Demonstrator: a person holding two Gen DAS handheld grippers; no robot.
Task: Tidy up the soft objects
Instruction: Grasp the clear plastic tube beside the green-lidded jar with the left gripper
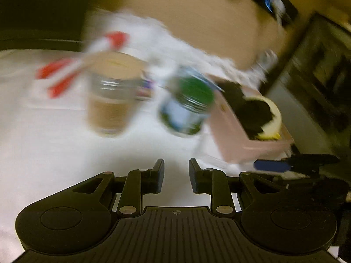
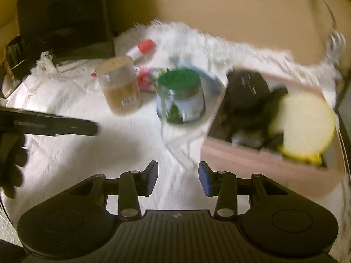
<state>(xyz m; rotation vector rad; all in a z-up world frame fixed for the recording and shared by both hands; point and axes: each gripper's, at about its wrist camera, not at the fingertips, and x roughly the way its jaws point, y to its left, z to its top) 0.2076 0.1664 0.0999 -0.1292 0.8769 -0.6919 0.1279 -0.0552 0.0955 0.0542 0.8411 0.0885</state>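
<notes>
Hovering empty over the white cloth, the left gripper nearly clenched and the right gripper parted on nothing, both seem between picks: dark soft items and a yellow sponge already fill the pink box, so next comes choosing another soft piece, not the jars.

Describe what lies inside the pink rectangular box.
Inside the pink rectangular box lie a round pale yellow sponge and dark, soft-looking items; whatever sits beneath them is covered.

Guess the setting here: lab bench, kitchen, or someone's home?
Most likely a home, set up on a bed or cloth-covered table. A rumpled white sheet covers the surface, household jars stand on it, one with a green lid, and a pink box holds soft items. Blur rules out more.
</notes>
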